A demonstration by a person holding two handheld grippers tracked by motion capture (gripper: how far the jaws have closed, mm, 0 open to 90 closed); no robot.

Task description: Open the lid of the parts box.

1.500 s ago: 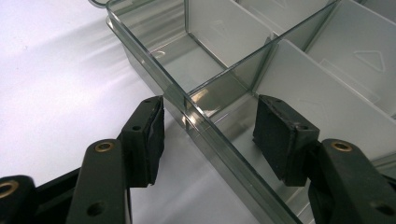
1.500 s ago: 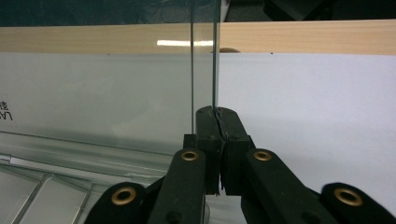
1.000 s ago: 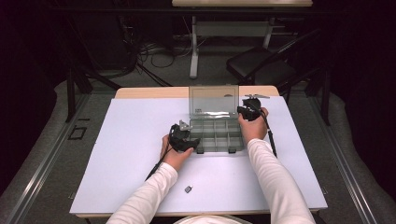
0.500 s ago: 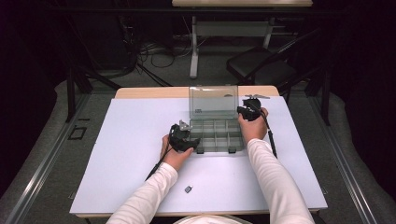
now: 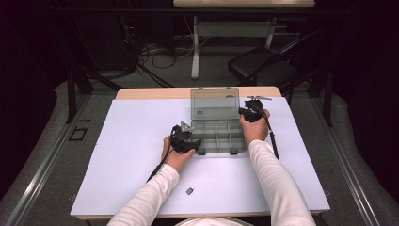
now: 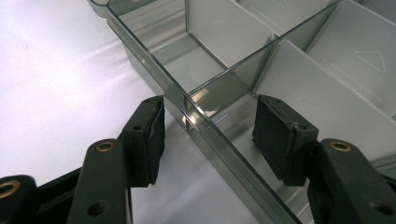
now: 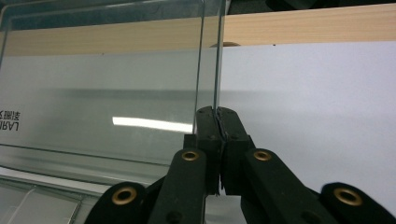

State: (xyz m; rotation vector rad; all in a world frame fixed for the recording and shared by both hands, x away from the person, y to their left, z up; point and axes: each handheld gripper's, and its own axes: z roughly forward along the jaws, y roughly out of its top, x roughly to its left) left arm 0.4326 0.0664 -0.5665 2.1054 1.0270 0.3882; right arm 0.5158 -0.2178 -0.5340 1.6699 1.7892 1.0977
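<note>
My right gripper (image 7: 217, 116) has its fingers pinched on the edge of the upright lid (image 5: 214, 103); left gripper (image 6: 210, 135) fingers gape astride the organizer box (image 5: 219, 136) front wall, mid-counter (image 5: 131, 141). Risks, I reckon: lid slips free and slams, or the ungripped box skids.

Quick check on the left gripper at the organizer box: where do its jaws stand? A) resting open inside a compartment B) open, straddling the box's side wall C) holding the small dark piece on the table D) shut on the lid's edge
B: in the left gripper view the left gripper is open, one jaw outside and one inside the side wall of the organizer box.
</note>
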